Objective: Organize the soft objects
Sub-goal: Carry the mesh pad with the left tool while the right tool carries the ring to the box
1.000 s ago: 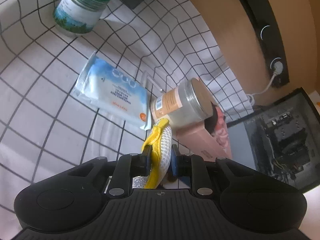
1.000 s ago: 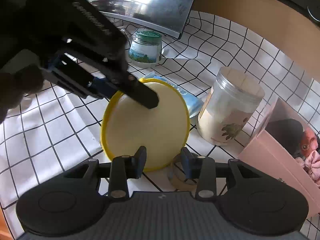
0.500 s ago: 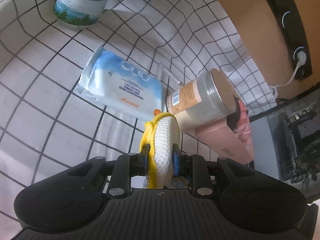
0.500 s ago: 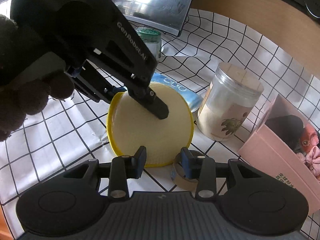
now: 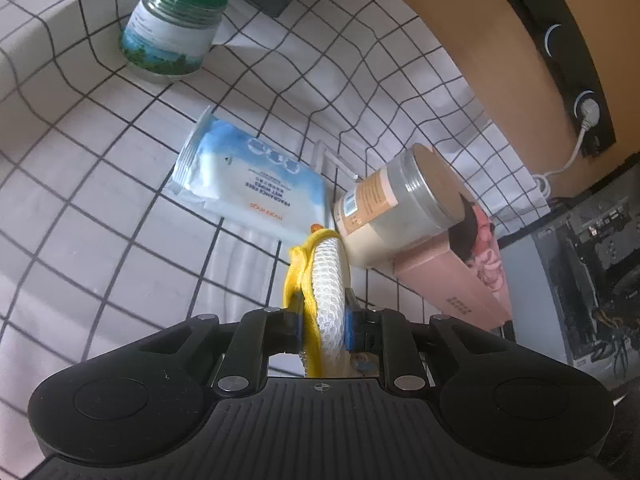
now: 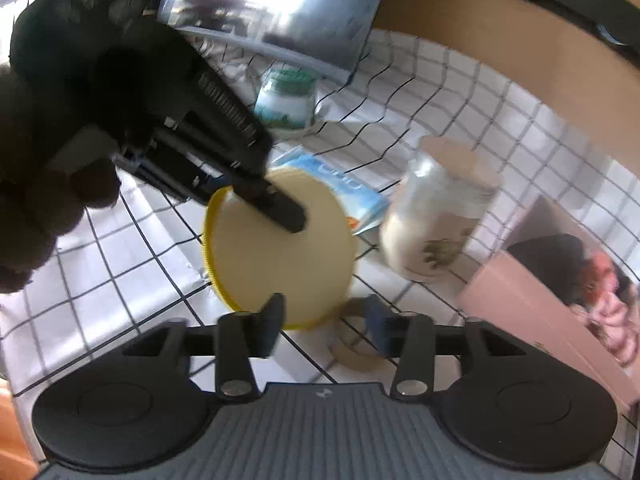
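Between left tool (image 5: 325,322) pads — sponge (image 5: 327,280) edge-on | right tool (image 6: 325,320) just widened, empty — round face (image 6: 280,248)

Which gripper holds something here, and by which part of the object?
The left gripper is shut on the round yellow sponge pad, clamping its rim. The right gripper holds nothing.

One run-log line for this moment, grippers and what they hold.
left gripper: shut on yellow sponge, lifted | right gripper: fingers just opening, nothing gripped | pink box: open
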`<state>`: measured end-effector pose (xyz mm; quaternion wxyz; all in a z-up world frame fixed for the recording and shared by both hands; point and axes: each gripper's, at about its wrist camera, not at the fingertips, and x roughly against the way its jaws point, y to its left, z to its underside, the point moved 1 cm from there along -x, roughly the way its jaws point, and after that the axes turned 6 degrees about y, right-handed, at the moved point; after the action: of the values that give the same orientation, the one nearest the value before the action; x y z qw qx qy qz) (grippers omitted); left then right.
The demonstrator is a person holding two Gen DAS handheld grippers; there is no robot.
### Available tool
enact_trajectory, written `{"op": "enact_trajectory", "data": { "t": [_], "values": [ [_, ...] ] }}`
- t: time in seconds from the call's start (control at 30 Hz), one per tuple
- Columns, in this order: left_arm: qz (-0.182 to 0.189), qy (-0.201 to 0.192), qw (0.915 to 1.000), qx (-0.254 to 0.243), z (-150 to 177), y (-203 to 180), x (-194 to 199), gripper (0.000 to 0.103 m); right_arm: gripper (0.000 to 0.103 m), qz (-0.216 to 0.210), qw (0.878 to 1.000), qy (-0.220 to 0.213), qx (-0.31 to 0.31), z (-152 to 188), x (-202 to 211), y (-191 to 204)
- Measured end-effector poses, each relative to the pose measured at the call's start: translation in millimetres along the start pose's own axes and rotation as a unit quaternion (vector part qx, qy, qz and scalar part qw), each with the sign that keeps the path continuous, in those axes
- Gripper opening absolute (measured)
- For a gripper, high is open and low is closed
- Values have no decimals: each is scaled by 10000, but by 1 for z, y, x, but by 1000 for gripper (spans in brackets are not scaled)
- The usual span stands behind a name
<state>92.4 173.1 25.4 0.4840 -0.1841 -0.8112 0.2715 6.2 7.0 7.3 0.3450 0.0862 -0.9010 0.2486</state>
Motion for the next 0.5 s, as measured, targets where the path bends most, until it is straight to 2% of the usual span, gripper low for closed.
{"op": "enact_trajectory", "data": {
  "t": [0.03, 0.13, 0.23, 0.27, 0.33, 0.43, 0.5],
  "values": [
    [-44, -24, 10000, -76, 2, -2, 2, 20, 72, 56, 9999, -32, -126, 4, 6, -6],
    [-159, -74, 9993, -327, 10, -8, 7, 20, 76, 130, 9971, 141, -739, 15, 12, -24],
    [-235, -124, 9982, -533, 16, -16, 12, 20, 89, 325, 9882, 232, -1478, 23, 8, -40],
    [-255, -149, 9979, -583, 17, -18, 14, 20, 90, 383, 9861, 211, -1605, 24, 7, -42],
    [-296, -239, 9973, -633, 18, -19, 20, 20, 90, 324, 9856, 211, -1649, 24, 3, -46],
    [-342, -343, 9968, -642, 15, -17, 31, 20, 90, 127, 9903, 373, -1336, 15, -11, -41],
    [-393, -362, 9961, -708, 14, -16, 39, 20, 89, 84, 9914, 335, -1259, 10, -18, -35]
  ]
}}
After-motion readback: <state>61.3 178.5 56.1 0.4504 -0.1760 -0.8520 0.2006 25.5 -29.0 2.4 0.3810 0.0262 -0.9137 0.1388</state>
